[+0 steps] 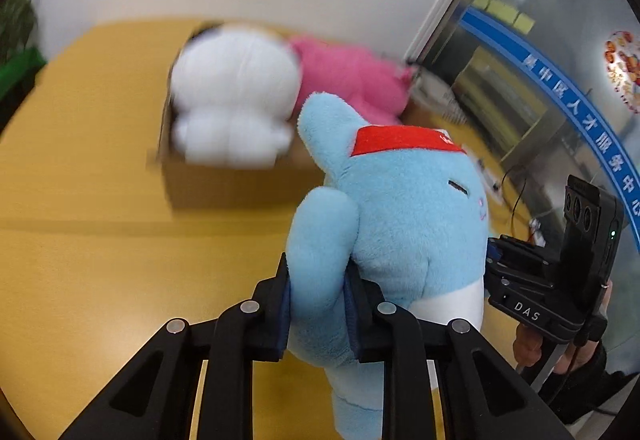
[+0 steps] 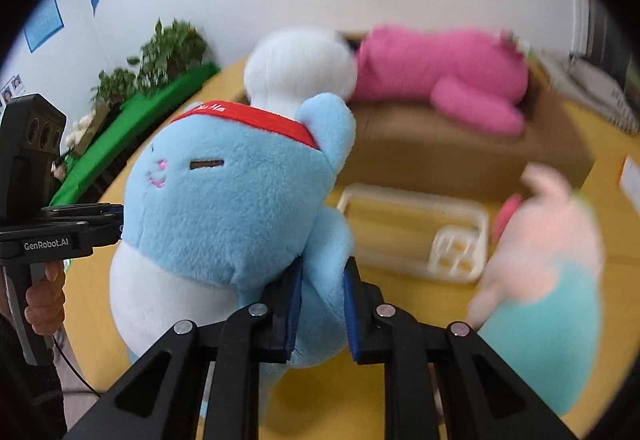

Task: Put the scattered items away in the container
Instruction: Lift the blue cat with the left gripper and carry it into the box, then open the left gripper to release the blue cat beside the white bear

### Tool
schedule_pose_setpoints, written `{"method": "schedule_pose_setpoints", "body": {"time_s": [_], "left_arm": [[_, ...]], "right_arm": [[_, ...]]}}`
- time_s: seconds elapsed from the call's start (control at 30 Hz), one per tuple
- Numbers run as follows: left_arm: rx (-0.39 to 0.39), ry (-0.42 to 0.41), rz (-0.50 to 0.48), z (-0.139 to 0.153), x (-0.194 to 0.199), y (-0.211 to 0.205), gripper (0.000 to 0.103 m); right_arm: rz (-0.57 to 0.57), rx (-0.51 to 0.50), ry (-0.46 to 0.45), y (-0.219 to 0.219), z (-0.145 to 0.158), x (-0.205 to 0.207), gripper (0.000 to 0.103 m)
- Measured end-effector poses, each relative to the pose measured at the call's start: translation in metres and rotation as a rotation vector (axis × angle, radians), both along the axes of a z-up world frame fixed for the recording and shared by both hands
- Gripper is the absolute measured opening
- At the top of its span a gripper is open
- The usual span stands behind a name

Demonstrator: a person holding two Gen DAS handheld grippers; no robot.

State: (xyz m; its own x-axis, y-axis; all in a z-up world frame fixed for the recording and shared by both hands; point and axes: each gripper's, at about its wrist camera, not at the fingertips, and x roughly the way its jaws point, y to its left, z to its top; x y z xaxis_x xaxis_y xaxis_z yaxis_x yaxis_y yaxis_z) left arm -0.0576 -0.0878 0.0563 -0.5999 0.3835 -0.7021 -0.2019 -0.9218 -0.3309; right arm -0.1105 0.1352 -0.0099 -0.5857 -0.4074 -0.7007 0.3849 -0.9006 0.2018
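Observation:
A light-blue plush (image 1: pixel 408 207) with a red headband and white belly hangs above the yellow table (image 1: pixel 100 240), held from both sides. My left gripper (image 1: pixel 316 292) is shut on one of its arms. In the right wrist view the same blue plush (image 2: pixel 224 199) fills the left half, and my right gripper (image 2: pixel 320 292) is shut on its other arm. Behind it stands an open cardboard box (image 1: pixel 224 183), also in the right wrist view (image 2: pixel 440 155). In the box lie a white plush (image 1: pixel 236 91) (image 2: pixel 300 67) and a pink plush (image 1: pixel 348 75) (image 2: pixel 440 67).
A shallow white tray (image 2: pixel 412 195) lies on the table in front of the box. A pink-and-teal plush (image 2: pixel 548 260) stands to its right, close to my right gripper. Potted plants (image 2: pixel 168 51) and a green ledge line the far left wall. A hand (image 2: pixel 44 292) grips the left handle.

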Motion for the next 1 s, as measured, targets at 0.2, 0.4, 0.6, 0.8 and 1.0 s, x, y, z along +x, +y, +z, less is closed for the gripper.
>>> {"method": "schedule_pose_setpoints", "body": {"time_s": [0.2,0.4,0.6,0.8,1.0], "left_arm": [[-0.013,0.179,-0.022,0.074,-0.096,0.025,0.023],[-0.012,0.132,0.003,0.056,-0.208,0.038,0.023],[-0.059,-0.106,0.024,-0.056,-0.259,0.042,0.022],[-0.198,-0.054,0.031,-0.061,-0.249,0.064,0.023],[-0.271,0.008,0.051,-0.036,-0.219,0.073,0.04]], "right_arm": [[-0.081,0.031,0.232,0.025,0.085,-0.068,0.018],[-0.173,0.026,0.238,0.041,0.095,-0.172,0.018],[-0.192,0.128,-0.053,0.033,-0.01,-0.241,0.018],[-0.178,0.206,-0.162,0.031,-0.057,-0.241,0.018],[-0.244,0.215,-0.119,0.044,-0.047,-0.215,0.055]]}}
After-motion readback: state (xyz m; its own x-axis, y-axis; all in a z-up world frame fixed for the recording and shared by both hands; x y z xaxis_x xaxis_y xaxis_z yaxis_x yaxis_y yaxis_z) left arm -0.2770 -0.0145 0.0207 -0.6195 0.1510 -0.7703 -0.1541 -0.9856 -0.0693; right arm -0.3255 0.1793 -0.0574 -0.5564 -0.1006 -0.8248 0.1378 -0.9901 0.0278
